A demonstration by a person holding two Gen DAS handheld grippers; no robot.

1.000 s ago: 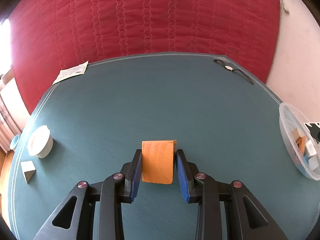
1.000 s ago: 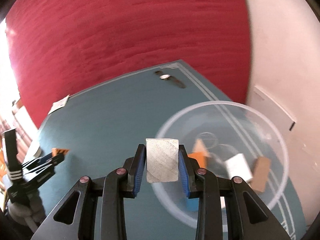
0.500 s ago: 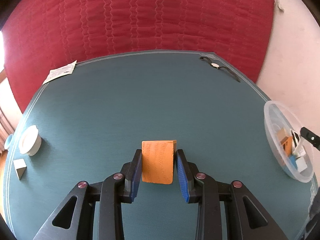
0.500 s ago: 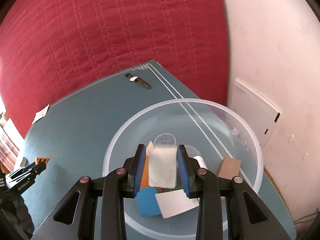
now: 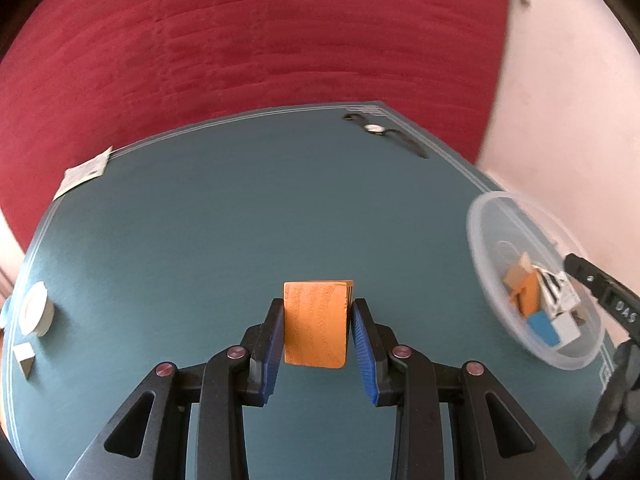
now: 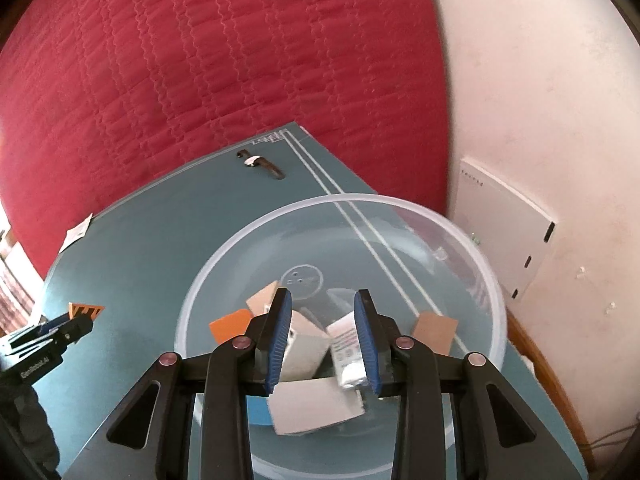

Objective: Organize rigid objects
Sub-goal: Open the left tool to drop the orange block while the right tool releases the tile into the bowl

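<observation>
My left gripper [image 5: 317, 308] is shut on an orange wooden block [image 5: 315, 324] and holds it above the teal table [image 5: 240, 216]. My right gripper [image 6: 322, 306] is open and empty over the clear plastic bowl [image 6: 472, 248]. The pale wooden block [image 6: 306, 346] lies in the bowl below my fingers, among several blocks: orange [image 6: 230, 326], tan [image 6: 434, 330], white [image 6: 312, 410]. The bowl also shows in the left wrist view [image 5: 484, 240] at the right, with the right gripper [image 5: 600, 288] over it. The left gripper with its orange block [image 6: 86, 311] shows at the left of the right wrist view.
A wristwatch [image 5: 380, 130] lies near the table's far right corner. A paper slip [image 5: 82, 172] lies at the far left edge. A white round container [image 5: 34, 314] and a pale triangular block [image 5: 24, 358] sit at the left. A red quilted wall stands behind.
My right gripper has opened and let the pale block drop into the bowl. My left gripper, still holding the orange block, has swung toward the bowl.
</observation>
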